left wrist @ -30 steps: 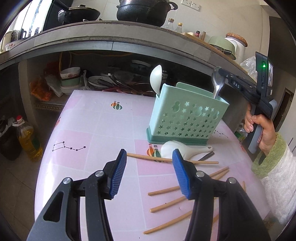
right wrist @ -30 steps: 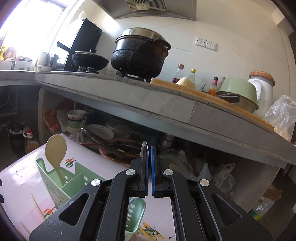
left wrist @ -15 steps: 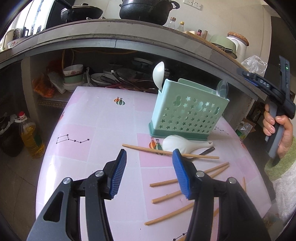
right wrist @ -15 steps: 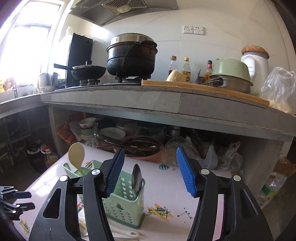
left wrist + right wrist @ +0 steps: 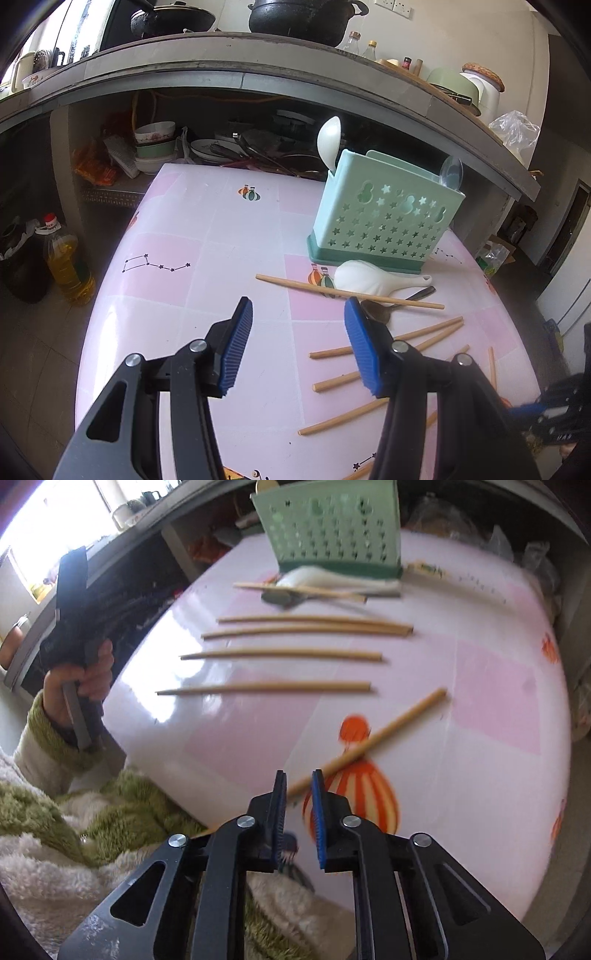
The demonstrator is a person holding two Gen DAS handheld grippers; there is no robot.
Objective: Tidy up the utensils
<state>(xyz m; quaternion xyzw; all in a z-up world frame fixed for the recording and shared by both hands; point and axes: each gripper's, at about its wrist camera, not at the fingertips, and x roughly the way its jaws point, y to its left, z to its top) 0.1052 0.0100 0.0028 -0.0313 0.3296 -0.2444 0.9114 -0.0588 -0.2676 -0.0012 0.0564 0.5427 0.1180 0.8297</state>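
Closing right gripper point(image 5: 298, 812) over chopstick point(image 5: 384, 734) at table's point(image 5: 480, 738) near edge, nothing pinched yet | left gripper point(image 5: 295, 347) half-open, empty | holder point(image 5: 384, 218) awaits chopsticks

Wooden chopsticks point(image 5: 280, 655) loose before green caddy point(image 5: 384, 218)

Metal spoon point(image 5: 451, 172) now in caddy point(image 5: 384, 218); right gripper point(image 5: 298, 805), jaws closing empty, dropped toward bench point(image 5: 480, 738), off caddy.
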